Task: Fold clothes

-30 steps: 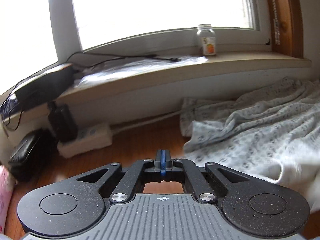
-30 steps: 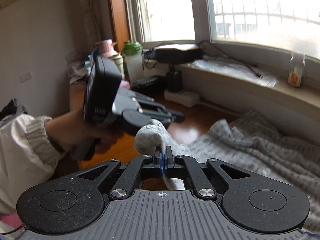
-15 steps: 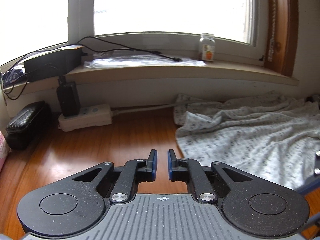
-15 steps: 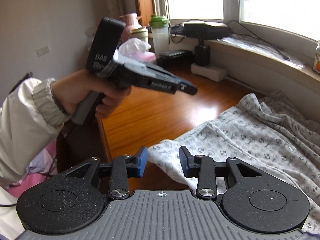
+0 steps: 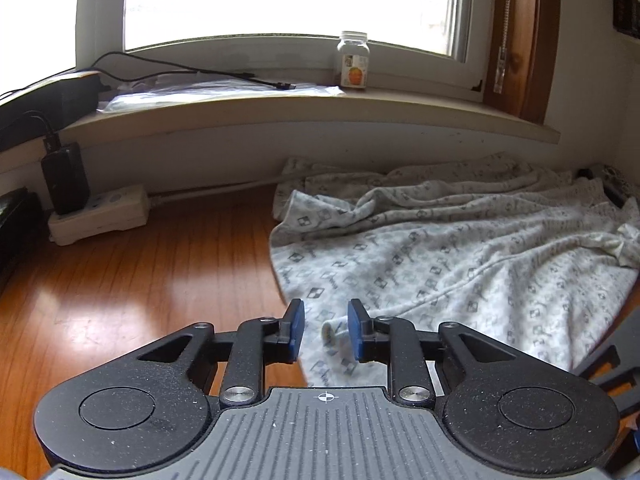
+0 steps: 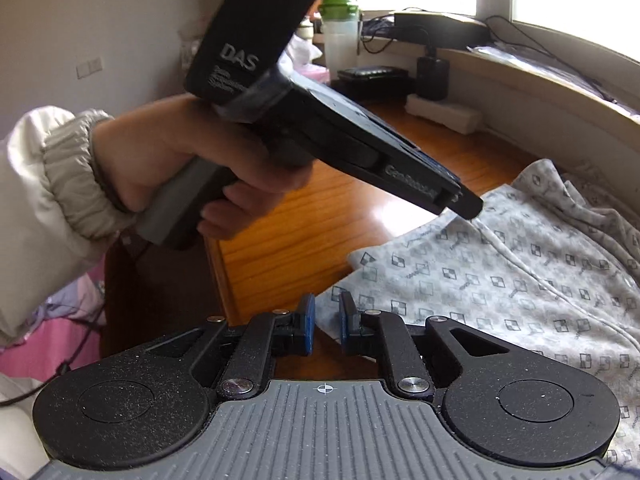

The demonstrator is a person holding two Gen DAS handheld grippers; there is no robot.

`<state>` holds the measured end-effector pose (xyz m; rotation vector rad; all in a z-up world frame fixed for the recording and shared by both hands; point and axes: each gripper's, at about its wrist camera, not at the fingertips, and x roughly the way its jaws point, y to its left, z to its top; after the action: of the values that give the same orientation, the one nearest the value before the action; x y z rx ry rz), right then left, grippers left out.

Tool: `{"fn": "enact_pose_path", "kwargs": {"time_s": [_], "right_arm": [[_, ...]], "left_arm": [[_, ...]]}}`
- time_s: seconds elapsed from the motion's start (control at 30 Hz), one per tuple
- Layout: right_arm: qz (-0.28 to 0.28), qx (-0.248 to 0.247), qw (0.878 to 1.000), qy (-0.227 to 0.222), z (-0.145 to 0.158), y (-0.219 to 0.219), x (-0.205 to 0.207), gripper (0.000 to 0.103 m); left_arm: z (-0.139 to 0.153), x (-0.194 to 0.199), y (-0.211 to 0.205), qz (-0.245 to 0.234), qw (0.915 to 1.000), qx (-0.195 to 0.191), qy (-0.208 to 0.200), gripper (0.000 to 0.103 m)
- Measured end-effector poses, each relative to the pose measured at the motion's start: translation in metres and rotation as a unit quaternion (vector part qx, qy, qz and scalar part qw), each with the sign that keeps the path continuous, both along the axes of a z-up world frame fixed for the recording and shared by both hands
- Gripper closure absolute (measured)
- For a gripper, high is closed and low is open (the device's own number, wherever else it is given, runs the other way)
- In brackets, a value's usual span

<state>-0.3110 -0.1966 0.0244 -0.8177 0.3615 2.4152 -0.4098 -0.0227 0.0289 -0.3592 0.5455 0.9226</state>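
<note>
A white garment (image 5: 460,264) with a grey checker print lies spread and wrinkled on the wooden table (image 5: 140,280). My left gripper (image 5: 325,322) hovers low over its near left edge. Its jaws are opening, cloth shows between them, and the pads do not press on it. In the right wrist view a hand (image 6: 192,160) in a white sleeve holds that left gripper (image 6: 464,204), its tip just above the garment (image 6: 520,280). My right gripper (image 6: 326,316) sits at the garment's near corner. Its jaws are closing, with the cloth edge in the narrow gap and the pads clear of it.
A white power strip (image 5: 100,216) with a black charger stands against the wall at the left. A small jar (image 5: 354,60) and cables rest on the windowsill. A green-lidded bottle (image 6: 340,28) stands at the table's far end. The table's edge (image 6: 216,264) drops off on the left.
The left gripper went from shut to parted and came down over the garment's edge. The right gripper let go of a cloth fold, opened wide, then narrowed around the garment's corner.
</note>
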Motion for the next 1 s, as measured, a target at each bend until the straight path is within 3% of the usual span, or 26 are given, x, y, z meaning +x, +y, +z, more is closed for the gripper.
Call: {"fn": "enact_pose_path", "kwargs": {"time_s": [0.2, 0.37, 0.47, 0.5, 0.67, 0.83, 0.9, 1.0], "right_arm": [[-0.053, 0.031, 0.998, 0.025, 0.022, 0.008, 0.051, 0.087], [-0.130, 0.047, 0.990, -0.003, 0.013, 0.033, 0.103, 0.086], [-0.148, 0.030, 0.988, -0.011, 0.000, 0.047, 0.121, 0.085], [-0.151, 0.025, 0.988, -0.013, -0.003, 0.050, 0.126, 0.085], [-0.141, 0.032, 0.989, -0.005, -0.007, 0.048, 0.123, 0.079], [-0.134, 0.046, 0.990, -0.002, 0.000, 0.056, 0.106, 0.071], [-0.135, 0.049, 0.990, -0.003, -0.001, 0.059, 0.104, 0.070], [-0.144, 0.037, 0.989, -0.003, -0.007, 0.064, 0.109, 0.068]], "left_arm": [[-0.008, 0.015, 0.003, -0.023, 0.9996, -0.004, 0.016, 0.077], [-0.011, 0.019, 0.004, -0.029, 0.9991, 0.006, 0.032, 0.079], [-0.011, 0.021, 0.004, -0.032, 0.9983, 0.017, 0.045, 0.098], [-0.011, 0.022, 0.004, -0.034, 0.9980, 0.019, 0.050, 0.099], [0.008, 0.016, -0.003, -0.030, 0.9972, 0.060, 0.034, 0.101], [0.026, 0.014, 0.010, 0.006, 0.9958, 0.090, 0.018, 0.102], [0.027, 0.016, 0.019, 0.026, 0.9941, 0.101, 0.031, 0.103], [0.016, 0.015, 0.035, 0.034, 0.9964, 0.065, 0.042, 0.103]]}}
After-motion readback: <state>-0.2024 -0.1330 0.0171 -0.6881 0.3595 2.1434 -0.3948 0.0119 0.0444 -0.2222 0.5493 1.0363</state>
